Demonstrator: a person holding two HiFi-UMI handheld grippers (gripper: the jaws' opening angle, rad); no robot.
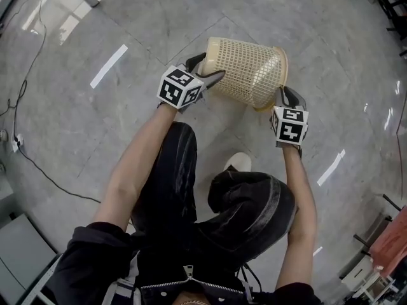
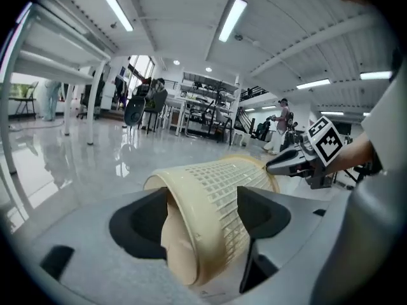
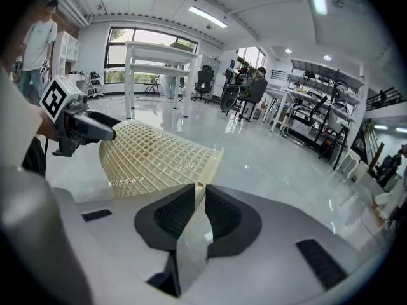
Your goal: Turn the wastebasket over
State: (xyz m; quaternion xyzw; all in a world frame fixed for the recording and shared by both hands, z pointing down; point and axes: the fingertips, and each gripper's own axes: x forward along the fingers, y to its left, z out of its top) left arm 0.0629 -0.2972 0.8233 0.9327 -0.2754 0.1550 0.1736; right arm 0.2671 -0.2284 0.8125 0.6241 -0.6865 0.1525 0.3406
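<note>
One wastebasket (image 1: pixel 245 68), left claw (image 1: pixel 206 68) gripping base, right claw (image 1: pixel 283 95) gripping rim

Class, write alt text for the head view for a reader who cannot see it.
A person holds a cream mesh wastebasket on its side over a grey floor, left gripper clamped on its base, right gripper on its rim.

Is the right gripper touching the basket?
Touching. The right gripper view shows the right gripper with its fingers closed on the rim of the basket, which passes between them.
</note>
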